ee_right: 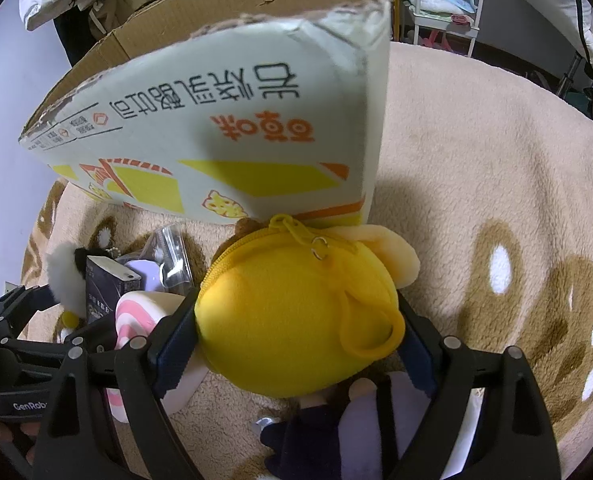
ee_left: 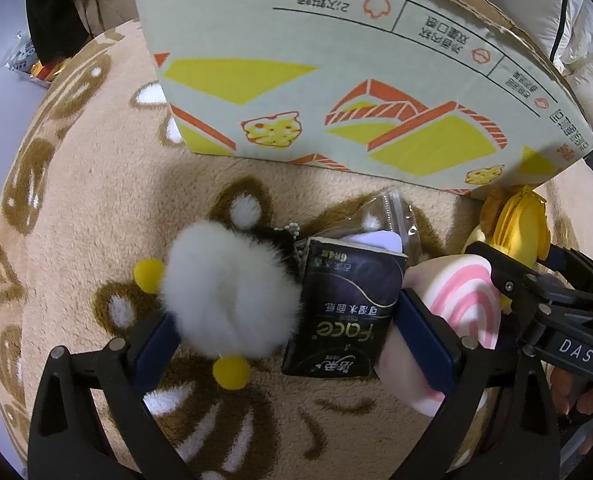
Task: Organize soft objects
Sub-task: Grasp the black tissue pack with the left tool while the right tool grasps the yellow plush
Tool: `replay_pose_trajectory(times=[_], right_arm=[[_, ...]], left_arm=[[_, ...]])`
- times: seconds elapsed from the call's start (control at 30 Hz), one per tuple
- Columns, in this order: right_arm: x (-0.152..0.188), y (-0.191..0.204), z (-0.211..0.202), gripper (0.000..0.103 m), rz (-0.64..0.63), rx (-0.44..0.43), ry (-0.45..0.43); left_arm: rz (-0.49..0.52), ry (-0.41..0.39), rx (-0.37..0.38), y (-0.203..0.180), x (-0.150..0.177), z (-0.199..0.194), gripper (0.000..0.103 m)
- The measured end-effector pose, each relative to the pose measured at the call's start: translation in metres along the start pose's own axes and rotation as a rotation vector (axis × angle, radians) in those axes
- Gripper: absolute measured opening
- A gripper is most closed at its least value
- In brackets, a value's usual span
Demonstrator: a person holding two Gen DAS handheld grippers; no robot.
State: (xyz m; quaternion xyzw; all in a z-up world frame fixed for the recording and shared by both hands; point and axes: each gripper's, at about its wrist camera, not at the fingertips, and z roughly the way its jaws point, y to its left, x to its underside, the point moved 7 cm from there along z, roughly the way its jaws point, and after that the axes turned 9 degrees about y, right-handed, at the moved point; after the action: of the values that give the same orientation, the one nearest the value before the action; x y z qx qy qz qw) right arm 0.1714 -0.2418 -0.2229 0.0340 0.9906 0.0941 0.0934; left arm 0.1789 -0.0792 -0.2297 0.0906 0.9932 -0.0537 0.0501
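Observation:
A white fluffy pompom toy (ee_left: 228, 292) with yellow balls and a black tissue pack (ee_left: 344, 308) lie on the beige rug between the wide-open fingers of my left gripper (ee_left: 292, 336), which holds nothing. A pink-and-white striped plush (ee_left: 460, 300) lies just right of its right finger. My right gripper (ee_right: 296, 340) has its pads against both sides of a yellow zippered plush pouch (ee_right: 292, 312). A small doll in dark clothes (ee_right: 320, 428) lies under it. The cardboard box (ee_left: 336, 68) stands open behind; it also shows in the right wrist view (ee_right: 232, 120).
A clear plastic bag (ee_left: 392, 216) lies behind the tissue pack. The beige bear-pattern rug (ee_right: 496, 160) spreads to the right. Clutter, bags and a shelf (ee_right: 444, 4) stand beyond the rug.

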Motion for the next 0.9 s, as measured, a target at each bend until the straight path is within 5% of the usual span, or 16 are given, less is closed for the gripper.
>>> replay_pose_trajectory(times=[0.33, 0.43, 0.53, 0.9], right_arm=[[0.001, 0.002, 0.001, 0.092, -0.008, 0.001, -0.002], [0.002, 0.006, 0.001, 0.089, -0.025, 0.009, -0.008], [0.003, 0.008, 0.001, 0.087, -0.026, 0.007, -0.008], [0.006, 0.005, -0.008, 0.085, -0.027, 0.005, -0.017]], left_arm=[[0.000, -0.003, -0.011, 0.003, -0.001, 0.000, 0.093], [0.020, -0.013, -0.002, -0.001, -0.001, -0.003, 0.079], [0.029, -0.003, 0.056, -0.005, 0.000, -0.003, 0.054], [-0.003, -0.011, 0.072, 0.008, -0.001, -0.005, 0.054]])
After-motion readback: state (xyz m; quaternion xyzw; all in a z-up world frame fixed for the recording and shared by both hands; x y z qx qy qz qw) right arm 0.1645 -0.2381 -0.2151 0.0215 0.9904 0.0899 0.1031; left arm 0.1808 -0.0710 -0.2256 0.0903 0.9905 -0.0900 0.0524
